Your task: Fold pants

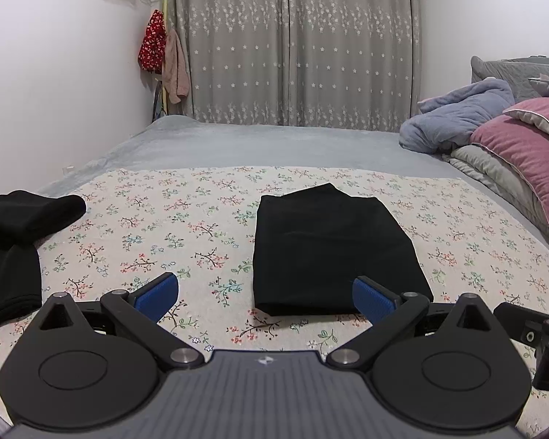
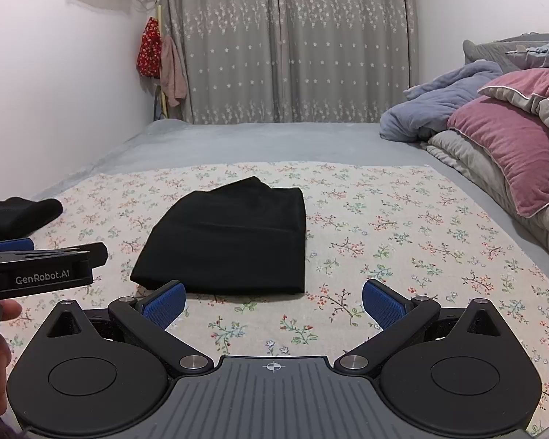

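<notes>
Black pants (image 1: 333,252) lie folded into a compact rectangle on the floral sheet (image 1: 186,219); they also show in the right wrist view (image 2: 230,241). My left gripper (image 1: 265,294) is open and empty, hovering just short of the pants' near edge. My right gripper (image 2: 273,301) is open and empty, near the pants' near right corner. The left gripper's body (image 2: 40,263) shows at the left of the right wrist view.
More black garments (image 1: 14,241) lie at the left of the sheet. Pink and grey pillows (image 1: 523,157) and a blue blanket (image 1: 461,117) are piled at the right. A white wall (image 1: 55,91) and grey curtains (image 1: 296,44) stand behind the bed.
</notes>
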Demonstrator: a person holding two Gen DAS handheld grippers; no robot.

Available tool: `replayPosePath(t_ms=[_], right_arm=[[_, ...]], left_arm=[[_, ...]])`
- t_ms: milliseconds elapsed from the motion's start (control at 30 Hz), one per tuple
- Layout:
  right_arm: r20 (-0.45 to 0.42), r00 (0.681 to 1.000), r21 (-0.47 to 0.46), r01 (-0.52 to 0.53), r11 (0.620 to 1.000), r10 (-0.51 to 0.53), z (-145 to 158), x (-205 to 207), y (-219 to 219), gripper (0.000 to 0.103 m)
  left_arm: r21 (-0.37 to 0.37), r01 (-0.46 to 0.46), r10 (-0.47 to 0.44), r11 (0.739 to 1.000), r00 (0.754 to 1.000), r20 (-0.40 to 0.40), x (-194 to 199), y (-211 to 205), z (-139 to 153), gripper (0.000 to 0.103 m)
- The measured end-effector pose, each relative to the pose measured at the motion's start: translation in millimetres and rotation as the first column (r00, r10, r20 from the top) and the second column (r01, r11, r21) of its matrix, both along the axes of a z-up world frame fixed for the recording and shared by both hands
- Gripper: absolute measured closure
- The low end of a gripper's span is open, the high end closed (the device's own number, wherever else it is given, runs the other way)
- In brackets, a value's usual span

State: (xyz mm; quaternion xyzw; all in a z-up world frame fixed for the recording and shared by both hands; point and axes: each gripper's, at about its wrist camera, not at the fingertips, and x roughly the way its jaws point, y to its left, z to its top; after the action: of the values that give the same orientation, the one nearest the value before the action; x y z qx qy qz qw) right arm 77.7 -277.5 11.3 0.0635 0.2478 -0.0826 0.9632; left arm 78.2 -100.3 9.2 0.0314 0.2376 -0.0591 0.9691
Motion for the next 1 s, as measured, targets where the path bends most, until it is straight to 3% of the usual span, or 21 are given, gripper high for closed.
replayPosePath(t_ms=[1000], right_arm=[[-0.002, 1.000, -0.002, -0.001, 1.000, 0.001, -2.5, -0.5, -0.1, 0.000]], left_arm=[[0.013, 0.026, -0.026, 1.000, 1.000, -0.003, -2.1, -6.0, -2.4, 0.008]])
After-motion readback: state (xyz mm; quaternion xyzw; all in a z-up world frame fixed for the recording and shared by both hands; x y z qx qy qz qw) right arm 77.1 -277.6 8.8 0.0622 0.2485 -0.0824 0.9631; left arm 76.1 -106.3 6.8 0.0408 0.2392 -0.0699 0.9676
